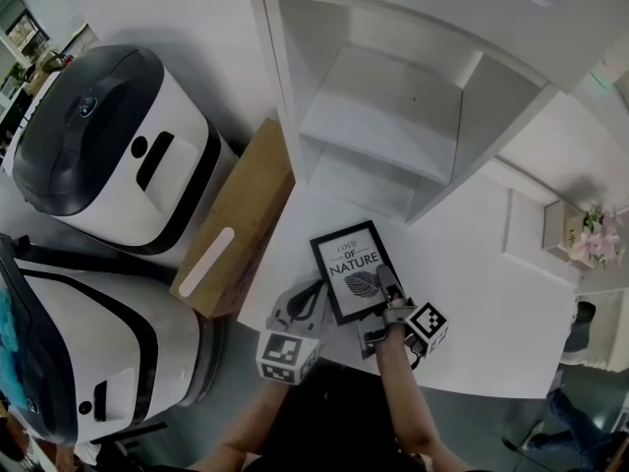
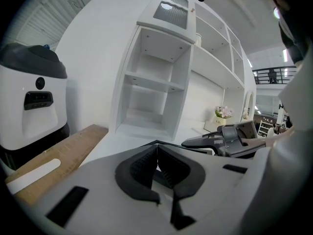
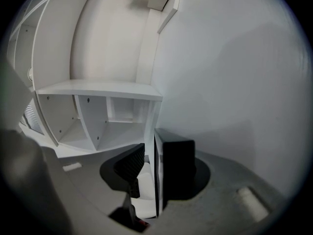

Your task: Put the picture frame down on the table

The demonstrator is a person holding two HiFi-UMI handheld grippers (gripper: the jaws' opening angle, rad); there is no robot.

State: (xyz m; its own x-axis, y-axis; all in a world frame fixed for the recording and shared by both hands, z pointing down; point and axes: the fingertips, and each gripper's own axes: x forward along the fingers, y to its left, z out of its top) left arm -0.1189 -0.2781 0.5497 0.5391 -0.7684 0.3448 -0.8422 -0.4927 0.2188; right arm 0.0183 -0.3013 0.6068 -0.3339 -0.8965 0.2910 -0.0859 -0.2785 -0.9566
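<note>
picture frame (image 1: 352, 269): flat on table (image 1: 472, 264), long axis running away from the right gripper (image 1: 390, 285), near edge between its jaws
right gripper: slightly parted, grip slack
left gripper (image 1: 313, 295): closed, empty, beside frame

"LOVE OF NATURE" on the picture frame (image 1: 352, 268)

We look down on a broad white desk (image 1: 491, 293) that bears a tall white open shelf unit (image 1: 393, 96) with bare compartments. Just beside the desk's left edge lies a light wooden board with a white oval patch (image 1: 241, 219). Left of it stand two rounded white-and-black machines (image 1: 118, 146). Far right sits a small white box with pink flowers (image 1: 572, 230). In the left gripper view a black railing (image 2: 274, 75) runs below a bright white ceiling (image 2: 254, 13).
</note>
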